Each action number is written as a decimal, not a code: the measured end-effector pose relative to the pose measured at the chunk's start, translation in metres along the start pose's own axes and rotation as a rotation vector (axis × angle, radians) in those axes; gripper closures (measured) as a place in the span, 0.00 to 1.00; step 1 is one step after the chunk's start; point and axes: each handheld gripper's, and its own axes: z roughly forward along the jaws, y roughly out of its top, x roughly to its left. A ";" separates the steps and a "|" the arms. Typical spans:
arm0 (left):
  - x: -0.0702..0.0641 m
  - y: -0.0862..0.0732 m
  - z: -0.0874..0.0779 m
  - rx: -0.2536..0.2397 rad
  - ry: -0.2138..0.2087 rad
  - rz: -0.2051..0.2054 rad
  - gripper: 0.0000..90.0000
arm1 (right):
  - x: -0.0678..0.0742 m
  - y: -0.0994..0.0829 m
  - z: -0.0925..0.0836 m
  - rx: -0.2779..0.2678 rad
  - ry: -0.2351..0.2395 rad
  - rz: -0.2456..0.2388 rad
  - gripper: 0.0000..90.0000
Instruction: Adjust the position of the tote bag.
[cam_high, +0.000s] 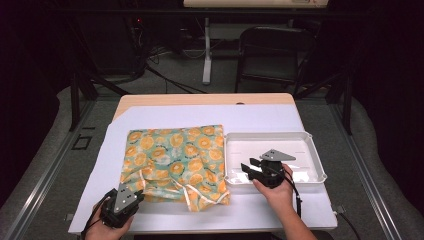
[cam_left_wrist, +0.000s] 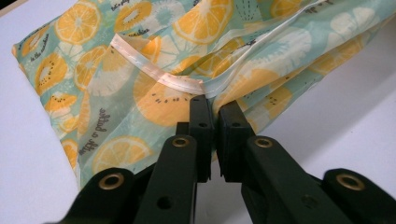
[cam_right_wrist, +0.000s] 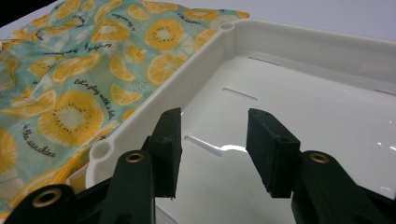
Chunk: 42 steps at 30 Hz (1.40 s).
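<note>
A thin cloth (cam_high: 172, 160) printed with orange slices on pale green lies flat on the white table cover, left of a white plastic tray (cam_high: 270, 135). My left gripper (cam_high: 141, 193) sits at the cloth's near left corner. In the left gripper view the jaws (cam_left_wrist: 211, 105) are pressed together on the cloth (cam_left_wrist: 140, 70) right at its white hem. My right gripper (cam_high: 248, 166) hovers over the tray's near left part, open, with nothing between its jaws (cam_right_wrist: 215, 135). In the right gripper view, the tray rim (cam_right_wrist: 154, 107) runs beside the cloth (cam_right_wrist: 70, 70).
The white cover (cam_high: 200, 117) spreads over a wooden table; bare cover shows behind the cloth and along the near edge. A dark folding chair (cam_high: 270, 50) and a desk leg (cam_high: 207, 55) stand on the floor beyond the table.
</note>
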 end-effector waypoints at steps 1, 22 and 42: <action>0.000 0.000 0.000 0.000 0.000 0.001 0.98 | 0.000 0.000 0.000 -0.001 0.000 0.000 0.62; 0.014 0.025 -0.004 -0.081 0.032 -0.046 1.00 | -0.002 0.000 -0.001 -0.006 -0.002 0.013 0.61; 0.046 0.086 -0.004 -0.169 0.090 -0.106 1.00 | -0.005 -0.001 -0.002 -0.023 0.001 0.049 0.61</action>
